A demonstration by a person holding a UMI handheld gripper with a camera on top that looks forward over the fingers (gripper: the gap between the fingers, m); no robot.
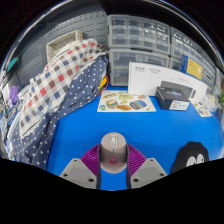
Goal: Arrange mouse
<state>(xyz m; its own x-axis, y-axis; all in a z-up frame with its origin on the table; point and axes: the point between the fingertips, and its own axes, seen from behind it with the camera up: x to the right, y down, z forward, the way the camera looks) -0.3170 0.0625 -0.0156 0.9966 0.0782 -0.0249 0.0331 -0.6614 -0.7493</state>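
A grey-beige computer mouse [112, 148] with a small pink mark on its back sits between my two fingers, its front pointing away from me over the blue tabletop [130, 125]. My gripper [112, 158] is closed on it. The purple pads [91, 158] press against both of its sides with no gap showing. I cannot tell whether the mouse rests on the table or is held just above it.
A plaid and starred cloth [60, 90] is heaped to the left. Ahead lie a printed leaflet [126, 102], a black device [173, 97] and a white box [165, 80]. A black-and-white figure [192, 156] stands to the right. Plastic drawers [140, 40] line the back.
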